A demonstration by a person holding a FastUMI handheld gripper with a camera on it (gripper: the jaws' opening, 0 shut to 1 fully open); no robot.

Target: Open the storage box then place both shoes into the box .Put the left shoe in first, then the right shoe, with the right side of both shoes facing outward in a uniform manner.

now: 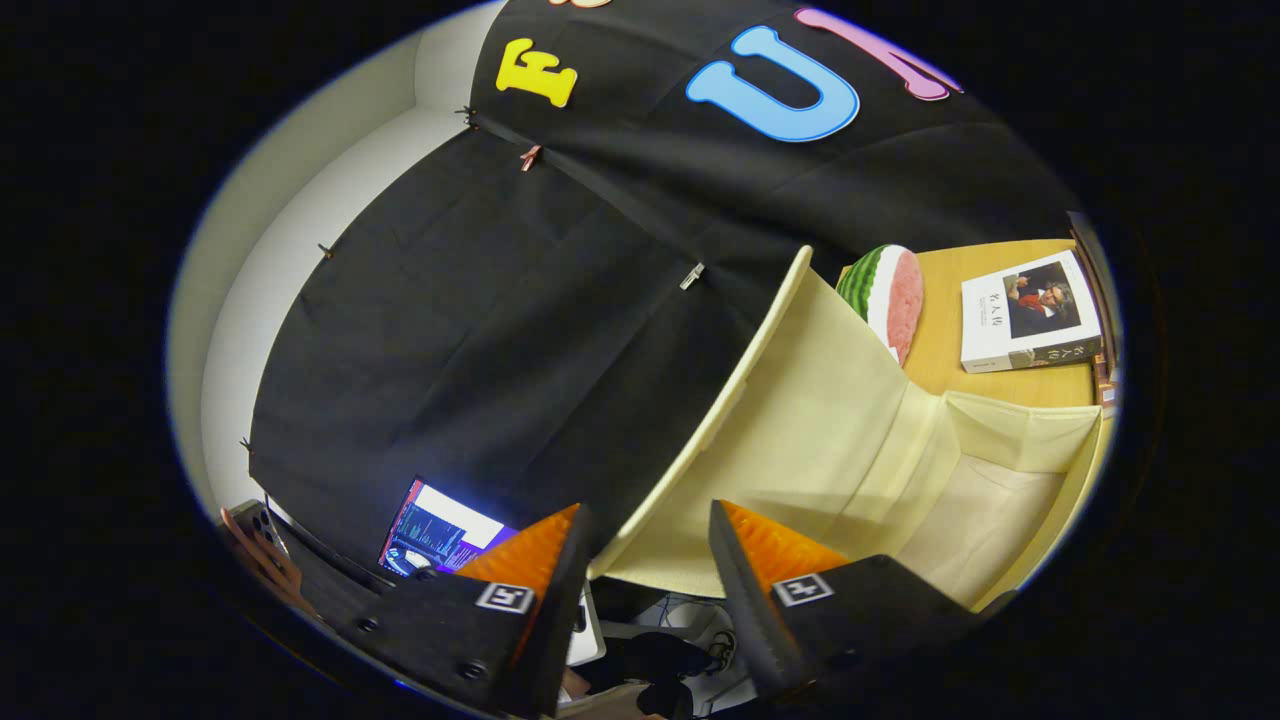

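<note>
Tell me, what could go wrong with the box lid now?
The tool is open, its fingers either side of the raised lid's edge without pinching it, so the lid might drop back over the box. A hard push might slide the box toward the watermelon slice and the book behind it on the table.

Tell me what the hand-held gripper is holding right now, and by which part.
Nothing is held: the hand-held gripper is open, the storage box's raised lid edge just ahead of its fingers.

Evenly bright, sharp centre, strong fisheye edge warping.
</note>
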